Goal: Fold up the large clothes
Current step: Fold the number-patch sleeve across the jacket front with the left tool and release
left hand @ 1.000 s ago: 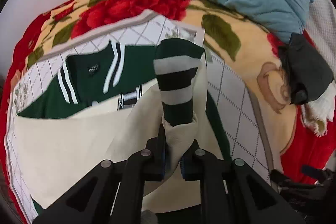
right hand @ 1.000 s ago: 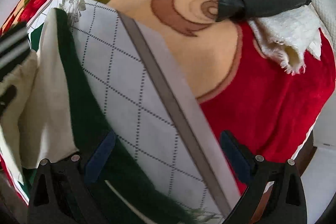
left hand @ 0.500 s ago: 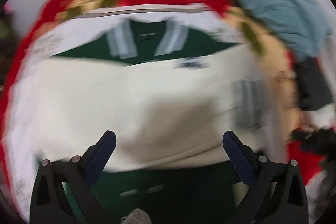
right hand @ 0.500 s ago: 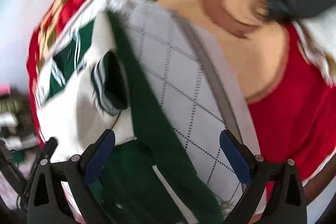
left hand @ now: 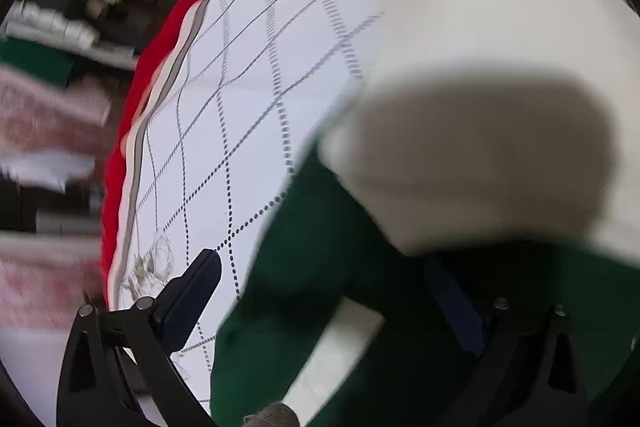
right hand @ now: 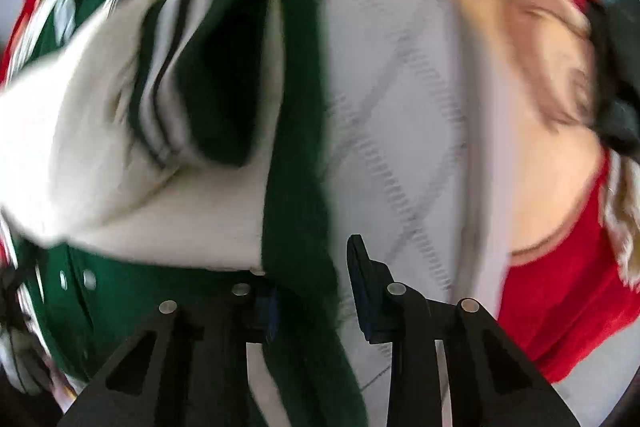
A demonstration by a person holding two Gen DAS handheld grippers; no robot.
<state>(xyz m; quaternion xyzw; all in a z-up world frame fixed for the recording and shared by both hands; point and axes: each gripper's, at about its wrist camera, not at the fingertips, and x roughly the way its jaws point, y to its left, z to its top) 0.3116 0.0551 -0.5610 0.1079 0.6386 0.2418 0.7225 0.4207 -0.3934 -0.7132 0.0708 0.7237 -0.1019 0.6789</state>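
L gripper: jaws wide, empty, over jacket's green hem
R gripper: jaws just been closing, green edge betw. them; pad contact unclear
Jacket: flat on quilted mat, red blanket beneath

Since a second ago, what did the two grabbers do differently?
The left gripper let go of the striped sleeve, opened wide and swung to the jacket's left edge. The right gripper's fingers have just been closing around the green hem. The jacket stayed on the quilted sheet.
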